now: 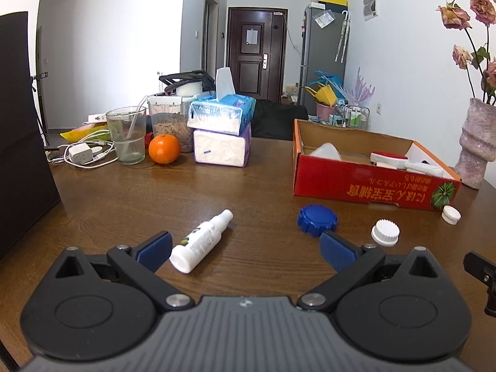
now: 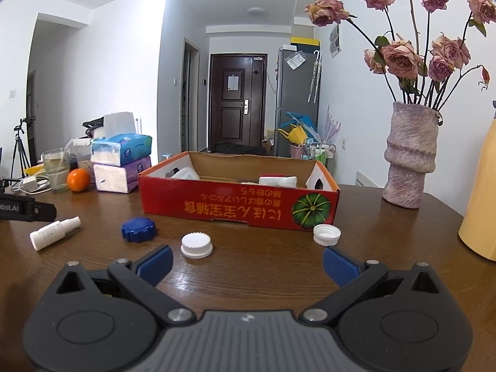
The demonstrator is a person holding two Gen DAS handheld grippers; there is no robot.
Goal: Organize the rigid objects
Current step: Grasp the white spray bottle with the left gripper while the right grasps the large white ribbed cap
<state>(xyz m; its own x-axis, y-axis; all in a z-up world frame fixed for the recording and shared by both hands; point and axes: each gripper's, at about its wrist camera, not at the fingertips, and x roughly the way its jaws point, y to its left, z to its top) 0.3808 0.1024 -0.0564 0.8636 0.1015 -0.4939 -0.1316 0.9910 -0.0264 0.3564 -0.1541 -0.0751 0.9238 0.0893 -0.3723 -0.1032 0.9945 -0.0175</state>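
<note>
While both claws hang spread and empty over the brown wooden table (image 1: 108,192), left gripper (image 1: 245,249) near a lying white spray bottle (image 1: 201,241), right gripper (image 2: 246,262) near a white ribbed cap (image 2: 197,245), blue scalloped lid (image 2: 138,229) between, red cardboard box (image 2: 238,206) behind, holding white items, possibly bottles.

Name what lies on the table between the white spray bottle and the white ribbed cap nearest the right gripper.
The blue cap lies between the spray bottle and the ribbed white cap; both views show it, the right wrist view most clearly.

Wooden table (image 1: 248,186) bears box (image 1: 365,186), bottle (image 1: 201,241), 3 caps (image 1: 316,219).
</note>
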